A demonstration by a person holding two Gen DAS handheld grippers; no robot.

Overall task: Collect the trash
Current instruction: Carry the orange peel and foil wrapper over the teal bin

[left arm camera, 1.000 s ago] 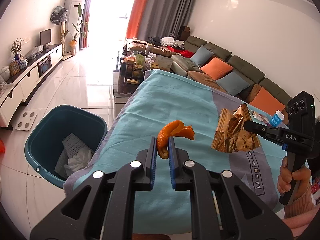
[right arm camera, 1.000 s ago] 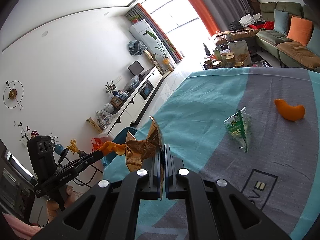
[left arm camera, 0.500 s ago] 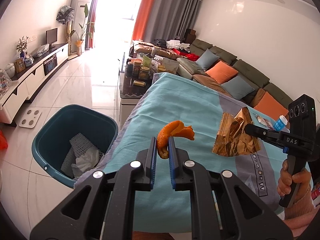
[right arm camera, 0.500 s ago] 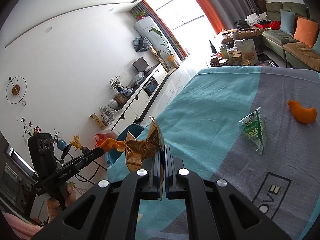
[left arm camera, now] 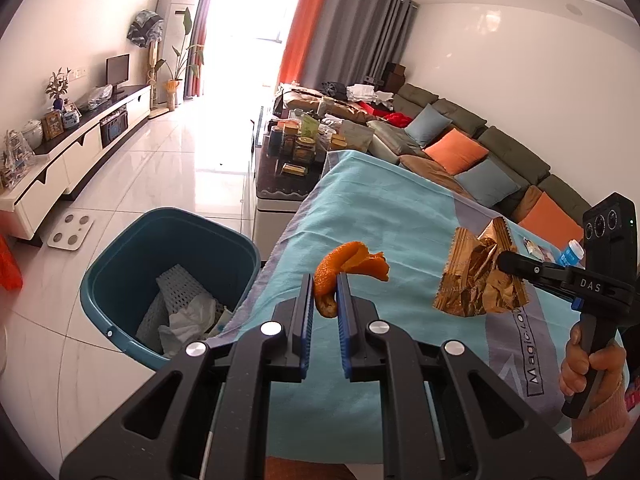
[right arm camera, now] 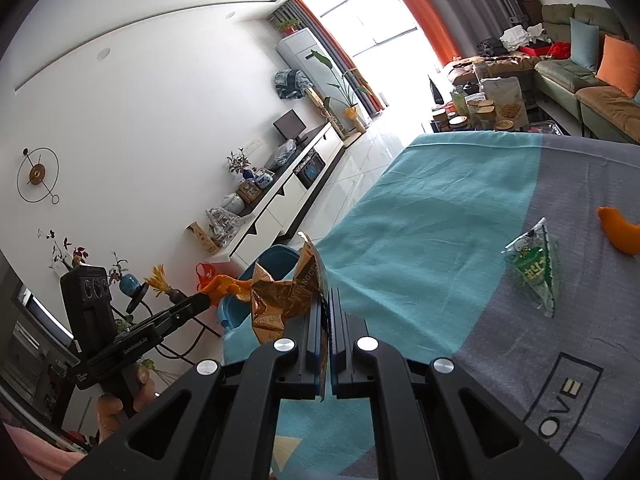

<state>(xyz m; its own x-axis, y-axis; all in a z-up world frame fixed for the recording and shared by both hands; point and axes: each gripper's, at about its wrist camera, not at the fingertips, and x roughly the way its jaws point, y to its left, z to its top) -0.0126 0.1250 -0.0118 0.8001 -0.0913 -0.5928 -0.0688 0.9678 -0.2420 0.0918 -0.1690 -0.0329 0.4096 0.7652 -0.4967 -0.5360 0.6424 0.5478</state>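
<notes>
My left gripper [left arm camera: 325, 284] is shut on a curled orange peel [left arm camera: 348, 262], held above the left edge of the cloth-covered table [left arm camera: 384, 216]. To its right, my right gripper [left arm camera: 500, 260] is shut on a crumpled gold snack wrapper [left arm camera: 476, 280]. In the right wrist view the gold snack wrapper [right arm camera: 288, 300] sticks up from the right gripper [right arm camera: 328, 296], and the left gripper [right arm camera: 204, 300] shows at lower left with the orange peel [right arm camera: 222, 284]. A teal bin [left arm camera: 168, 276] holding white trash stands on the floor left of the table. A green wrapper [right arm camera: 536, 268] and another peel [right arm camera: 618, 232] lie on the cloth.
A coffee table [left arm camera: 288, 168] crowded with jars stands beyond the table's far end. A sofa with cushions [left arm camera: 472, 148] runs along the right wall, a TV cabinet [left arm camera: 80, 152] along the left. A small blue-capped bottle [left arm camera: 572, 252] sits near the right gripper. A white scale [left arm camera: 70, 230] lies on the tiled floor.
Both grippers have shifted left toward the bin side with their loads still held; the bin now appears nearer the centre of the left wrist view. The green wrapper and peel slid right in the right wrist view.
</notes>
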